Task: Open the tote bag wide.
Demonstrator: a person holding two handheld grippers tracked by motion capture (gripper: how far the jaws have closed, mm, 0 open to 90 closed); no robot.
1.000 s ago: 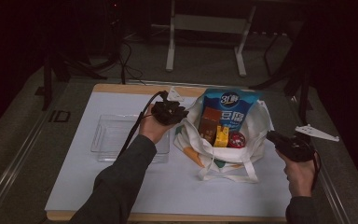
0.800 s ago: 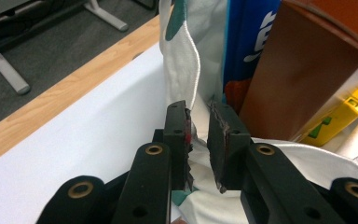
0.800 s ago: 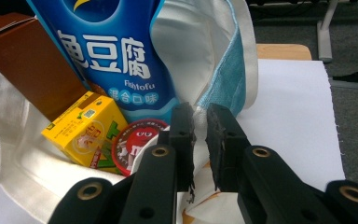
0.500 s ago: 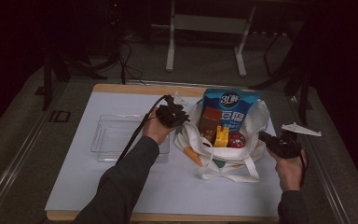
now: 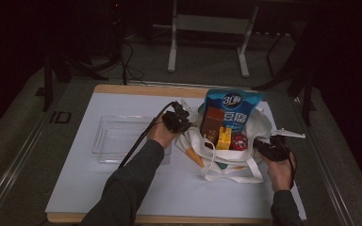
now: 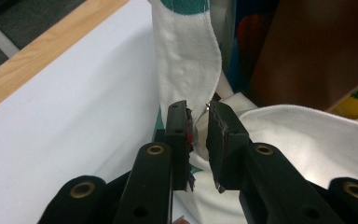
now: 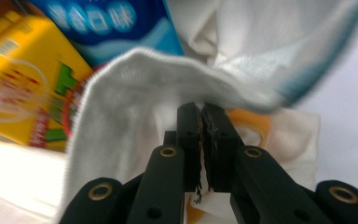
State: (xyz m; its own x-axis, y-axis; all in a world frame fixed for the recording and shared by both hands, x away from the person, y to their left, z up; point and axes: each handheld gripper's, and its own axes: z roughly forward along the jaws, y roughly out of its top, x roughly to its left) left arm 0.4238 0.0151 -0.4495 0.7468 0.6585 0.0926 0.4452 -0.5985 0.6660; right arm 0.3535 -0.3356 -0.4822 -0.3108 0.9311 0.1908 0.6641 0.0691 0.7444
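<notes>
So nothing's been unpacked yet, judging by the look of it. The white cloth tote bag [image 5: 226, 157] is lying on the white-covered surface [image 5: 99, 188], right of the clear plastic tray [image 5: 118, 141], with the blue pouch [image 5: 235, 106], brown box [image 5: 212, 123] and yellow carton [image 5: 224, 138] inside. The left gripper [image 6: 199, 126] is parted a little around the bag's edge. The right gripper [image 7: 201, 140] looks pinched shut on cloth. The tray is bare, so unloading is probably all left.
</notes>
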